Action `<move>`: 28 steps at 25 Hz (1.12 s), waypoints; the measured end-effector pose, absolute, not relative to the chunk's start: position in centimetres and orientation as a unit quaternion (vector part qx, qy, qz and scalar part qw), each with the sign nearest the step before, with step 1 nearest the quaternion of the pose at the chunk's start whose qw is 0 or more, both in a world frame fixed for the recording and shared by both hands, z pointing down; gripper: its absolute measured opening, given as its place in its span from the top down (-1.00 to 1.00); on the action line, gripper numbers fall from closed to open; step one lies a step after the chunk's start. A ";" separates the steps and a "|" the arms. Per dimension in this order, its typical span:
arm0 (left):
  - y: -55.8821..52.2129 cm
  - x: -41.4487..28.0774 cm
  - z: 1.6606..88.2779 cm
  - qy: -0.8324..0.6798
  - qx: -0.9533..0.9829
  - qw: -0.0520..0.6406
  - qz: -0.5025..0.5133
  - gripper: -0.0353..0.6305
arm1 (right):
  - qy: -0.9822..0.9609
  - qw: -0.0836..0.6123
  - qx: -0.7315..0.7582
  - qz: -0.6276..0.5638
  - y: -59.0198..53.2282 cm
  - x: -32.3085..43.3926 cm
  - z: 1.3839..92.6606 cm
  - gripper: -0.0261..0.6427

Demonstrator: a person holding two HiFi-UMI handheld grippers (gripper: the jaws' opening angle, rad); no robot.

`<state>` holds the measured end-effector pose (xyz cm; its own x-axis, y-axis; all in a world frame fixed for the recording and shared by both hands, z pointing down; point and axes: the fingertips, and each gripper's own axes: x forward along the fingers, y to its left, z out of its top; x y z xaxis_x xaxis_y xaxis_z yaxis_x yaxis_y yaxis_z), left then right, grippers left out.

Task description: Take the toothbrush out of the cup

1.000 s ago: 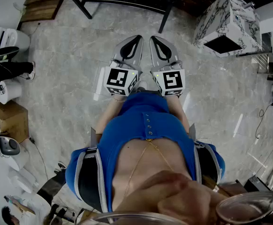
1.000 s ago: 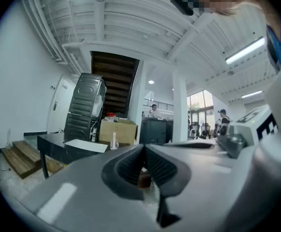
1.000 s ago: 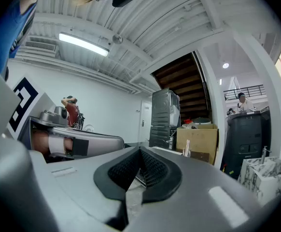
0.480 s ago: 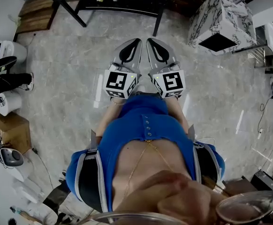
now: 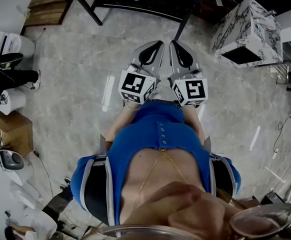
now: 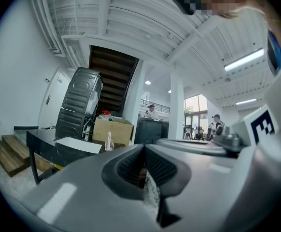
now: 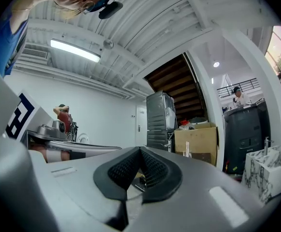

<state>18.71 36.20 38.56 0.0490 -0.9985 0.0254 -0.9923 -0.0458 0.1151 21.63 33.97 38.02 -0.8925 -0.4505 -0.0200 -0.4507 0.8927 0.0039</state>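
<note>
Grey left gripper (image 5: pixel 157 45) beside right gripper (image 5: pixel 175 44), jaws together, pointing forward

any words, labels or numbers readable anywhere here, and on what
No text can be read in any view.
Left cube, right cube: black-and-white square marker patterns, not words.
White container at the head view's left edge: dark print, too small to read.
Cardboard box: no print that can be made out.

Even, bright indoor light from ceiling strip lights (image 7: pixel 75 50); heavy fisheye bending, black vignetted corners.
</note>
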 end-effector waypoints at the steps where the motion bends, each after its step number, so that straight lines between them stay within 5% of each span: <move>1: 35.8 17.7 38.6 -0.688 0.723 0.050 -0.031 0.88 | 0.972 0.010 -0.235 0.004 33.6 20.7 38.0 0.92; 13: 28.0 6.2 36.8 -0.655 0.754 0.031 -0.022 0.88 | 0.959 0.032 -0.282 0.006 25.6 9.8 36.3 0.92; 28: 23.7 1.2 37.9 -0.610 0.790 0.055 -0.018 0.88 | 0.944 0.007 -0.328 -0.003 22.0 5.1 37.8 0.92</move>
